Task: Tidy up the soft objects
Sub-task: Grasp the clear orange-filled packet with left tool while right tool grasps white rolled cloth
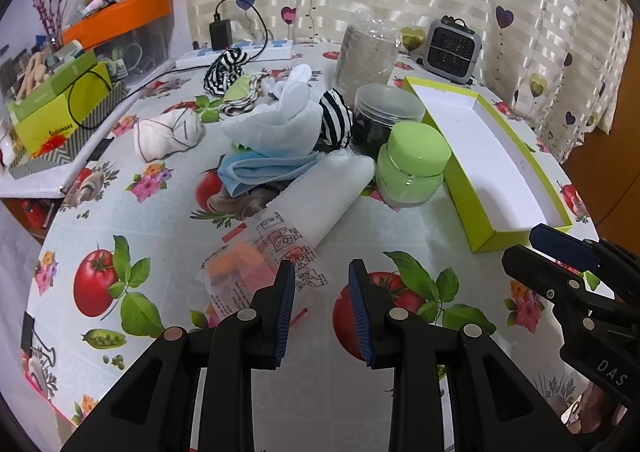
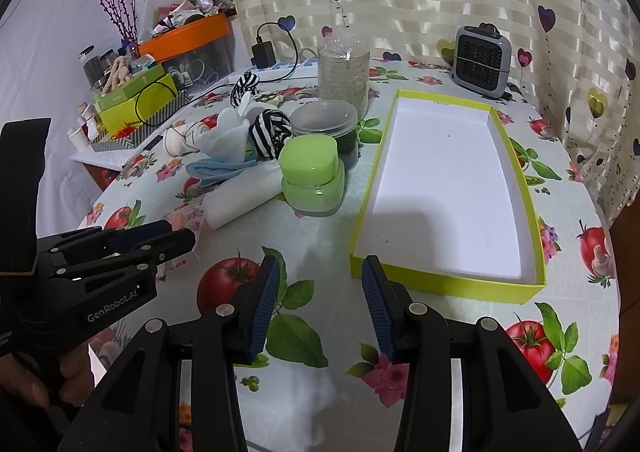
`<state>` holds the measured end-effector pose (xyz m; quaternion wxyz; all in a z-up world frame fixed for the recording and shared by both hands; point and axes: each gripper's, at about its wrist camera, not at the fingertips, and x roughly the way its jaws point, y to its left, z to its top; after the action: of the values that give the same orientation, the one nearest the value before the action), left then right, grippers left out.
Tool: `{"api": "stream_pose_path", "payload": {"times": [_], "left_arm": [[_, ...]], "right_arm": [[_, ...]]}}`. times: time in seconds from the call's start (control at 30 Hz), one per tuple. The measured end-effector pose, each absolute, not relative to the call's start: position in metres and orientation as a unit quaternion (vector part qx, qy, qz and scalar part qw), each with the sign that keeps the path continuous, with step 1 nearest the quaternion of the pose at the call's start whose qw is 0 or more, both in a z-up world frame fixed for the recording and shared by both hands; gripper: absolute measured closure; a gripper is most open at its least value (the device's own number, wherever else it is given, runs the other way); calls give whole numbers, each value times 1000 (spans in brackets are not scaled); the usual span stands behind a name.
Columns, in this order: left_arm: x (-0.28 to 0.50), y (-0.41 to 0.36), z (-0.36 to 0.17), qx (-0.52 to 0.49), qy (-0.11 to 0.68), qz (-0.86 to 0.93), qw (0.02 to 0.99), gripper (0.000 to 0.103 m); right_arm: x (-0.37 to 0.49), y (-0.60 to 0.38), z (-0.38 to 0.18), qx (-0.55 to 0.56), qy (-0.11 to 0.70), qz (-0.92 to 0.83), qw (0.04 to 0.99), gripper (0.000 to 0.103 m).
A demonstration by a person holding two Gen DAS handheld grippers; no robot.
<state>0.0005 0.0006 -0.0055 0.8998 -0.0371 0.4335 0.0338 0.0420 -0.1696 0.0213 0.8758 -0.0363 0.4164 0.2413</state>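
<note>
A pile of soft things lies mid-table: white socks (image 1: 276,124), striped black-and-white socks (image 1: 338,116), a blue face mask (image 1: 268,168), a knotted white cloth (image 1: 168,134). A white roll in plastic (image 1: 320,196) and a clear packet with orange foam pieces (image 1: 248,264) lie nearer. The pile also shows in the right wrist view (image 2: 240,140). My left gripper (image 1: 322,308) is open and empty just behind the packet. My right gripper (image 2: 316,304) is open and empty at the near end of the empty lime-edged box (image 2: 448,192).
A green-lidded jar (image 1: 412,168), a dark jar (image 1: 384,116) and a tall clear container (image 1: 368,48) stand between pile and box. A small grey heater (image 2: 482,60) stands at the back. Boxes, a charger cable and an orange bin (image 1: 120,20) crowd the left.
</note>
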Motion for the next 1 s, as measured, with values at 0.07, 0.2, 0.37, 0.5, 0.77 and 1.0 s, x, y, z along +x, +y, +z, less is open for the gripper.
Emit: {"api": "stream_pose_path", "payload": {"times": [0.07,0.2,0.37,0.5,0.77,1.0], "left_arm": [[1,2,-5,-40,434,30,900,76],[1,6,-5,-46,433,25,900,76],[-2,18,-6,-52,427,42,902,76],[-5,31,-5,-55,420,54,904,76],[-14,64,-8,-77,414,52,906,76],[-10,84,-16,-96,425,53,899,75]], "right_arm": [[43,-169,21,-36,416,242,876,59],[43,-169,21,-34,414,244,876,59],[49,-166,25,-30,409,253,876,51],[51,-161,26,-28,406,262,875,49],[52,-146,21,-36,408,290,865,49],[56,-126,15,-34,416,320,850,49]]}}
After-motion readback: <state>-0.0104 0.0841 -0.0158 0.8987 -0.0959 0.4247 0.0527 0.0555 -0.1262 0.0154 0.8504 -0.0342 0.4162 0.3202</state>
